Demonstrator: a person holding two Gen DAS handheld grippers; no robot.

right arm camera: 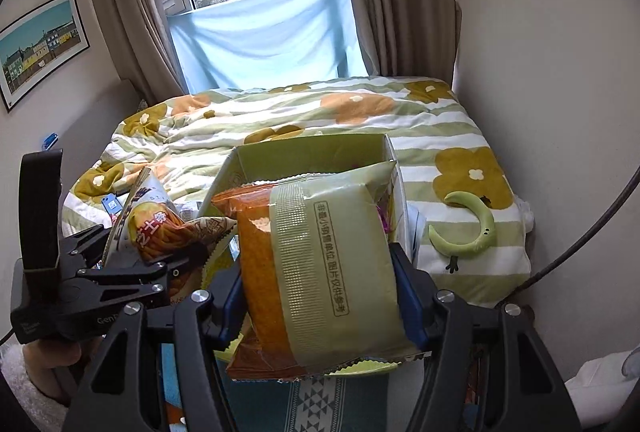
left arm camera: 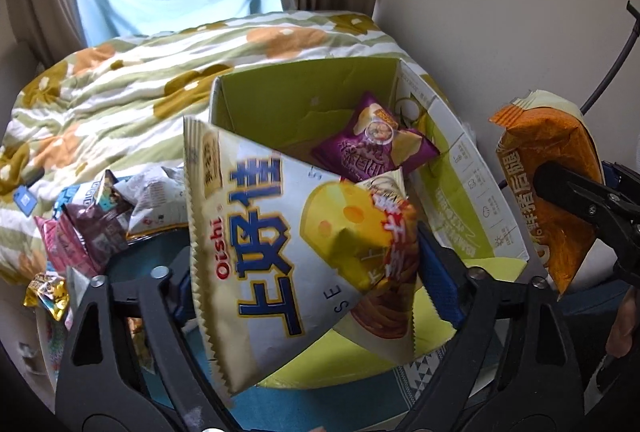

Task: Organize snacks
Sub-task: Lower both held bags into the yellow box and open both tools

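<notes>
My left gripper (left arm camera: 308, 264) is shut on a white Oishi cheese snack bag (left arm camera: 280, 232), held up in front of an open green cardboard box (left arm camera: 280, 91). A purple snack bag (left arm camera: 374, 143) lies inside the box. My right gripper (right arm camera: 320, 292) is shut on an orange and pale green snack bag (right arm camera: 320, 272), held just before the box (right arm camera: 312, 155). In the left wrist view the right gripper (left arm camera: 576, 199) with its orange bag (left arm camera: 552, 175) is at the right. In the right wrist view the left gripper (right arm camera: 132, 268) with the Oishi bag (right arm camera: 156, 224) is at the left.
A pile of loose snack packets (left arm camera: 92, 224) lies left of the box. The box rests at the foot of a bed with a flowered quilt (right arm camera: 340, 111). A green crescent toy (right arm camera: 472, 232) lies on the quilt at the right. Walls close in on both sides.
</notes>
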